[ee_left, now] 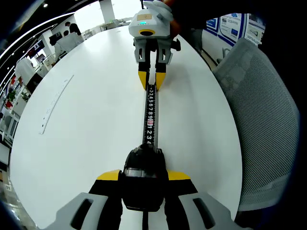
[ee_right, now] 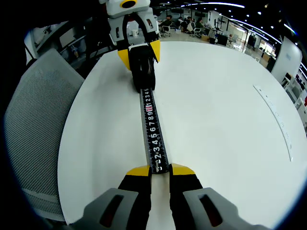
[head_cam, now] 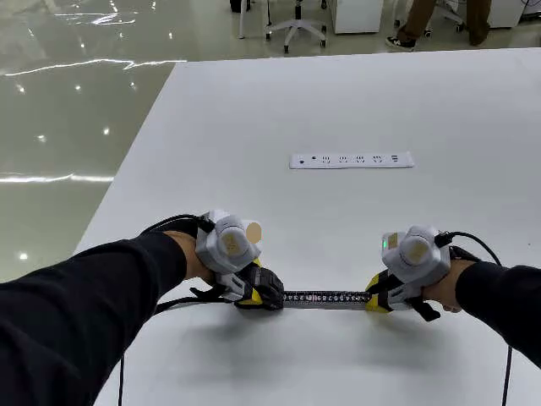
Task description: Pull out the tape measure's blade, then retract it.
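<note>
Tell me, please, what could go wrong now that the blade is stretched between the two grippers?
1. The right gripper pinches only the very end of the blade; if it slips, the blade may whip back into the case uncontrolled.
2. The left gripper clamps the black case by its sides; the blade's pull could twist or tug it loose, so the retraction should probably be eased in rather than let go.

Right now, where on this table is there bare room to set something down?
Plenty. The broad white table is bare between the power strip and the far edge, and again between the strip and the grippers. The near edge is crowded: left gripper clamps the tape measure case, right gripper pinches the blade stretched between them.
</note>
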The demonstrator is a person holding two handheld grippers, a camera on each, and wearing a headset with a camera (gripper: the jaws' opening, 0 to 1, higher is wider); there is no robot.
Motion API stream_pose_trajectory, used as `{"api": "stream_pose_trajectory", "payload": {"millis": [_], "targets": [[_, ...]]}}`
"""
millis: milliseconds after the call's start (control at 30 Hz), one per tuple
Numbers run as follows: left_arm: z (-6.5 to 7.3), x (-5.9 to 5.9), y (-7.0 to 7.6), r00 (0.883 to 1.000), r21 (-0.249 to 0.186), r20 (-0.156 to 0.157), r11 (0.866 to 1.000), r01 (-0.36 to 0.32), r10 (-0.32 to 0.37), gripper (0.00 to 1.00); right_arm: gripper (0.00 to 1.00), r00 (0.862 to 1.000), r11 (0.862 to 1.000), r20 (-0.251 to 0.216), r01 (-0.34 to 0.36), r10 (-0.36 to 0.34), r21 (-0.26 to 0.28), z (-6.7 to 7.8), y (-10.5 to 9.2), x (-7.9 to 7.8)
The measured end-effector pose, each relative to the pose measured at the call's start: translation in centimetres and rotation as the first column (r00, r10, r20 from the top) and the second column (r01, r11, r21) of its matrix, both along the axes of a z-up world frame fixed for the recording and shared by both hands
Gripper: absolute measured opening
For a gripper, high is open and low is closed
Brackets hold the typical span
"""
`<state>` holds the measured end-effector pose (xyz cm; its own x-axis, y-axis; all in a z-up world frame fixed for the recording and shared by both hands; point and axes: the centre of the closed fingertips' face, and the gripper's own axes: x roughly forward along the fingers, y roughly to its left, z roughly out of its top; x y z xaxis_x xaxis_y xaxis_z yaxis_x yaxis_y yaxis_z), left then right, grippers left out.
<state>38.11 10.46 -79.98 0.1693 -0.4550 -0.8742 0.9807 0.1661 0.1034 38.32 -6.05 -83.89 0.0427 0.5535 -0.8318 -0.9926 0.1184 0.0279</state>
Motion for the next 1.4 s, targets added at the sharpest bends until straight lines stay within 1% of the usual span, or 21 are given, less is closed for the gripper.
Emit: {"api": "stream_pose_trajectory", "payload": {"millis": [500, 1400], "targets": [[0.0, 0.0, 0.0, 1.0, 0.001, 0.0, 1.0, 0.0, 0.0, 0.3, 0.08, 1.0, 1.0, 0.001, 0.007, -0.007, -0.005, 0.0, -0.8, 0.0], [0.0, 0.0, 0.0, 1.0, 0.001, 0.006, 1.0, -0.003, 0.003, 0.3, 0.08, 1.0, 0.999, -0.001, 0.029, -0.029, -0.026, -0.3, -3.0, 0.1]]}}
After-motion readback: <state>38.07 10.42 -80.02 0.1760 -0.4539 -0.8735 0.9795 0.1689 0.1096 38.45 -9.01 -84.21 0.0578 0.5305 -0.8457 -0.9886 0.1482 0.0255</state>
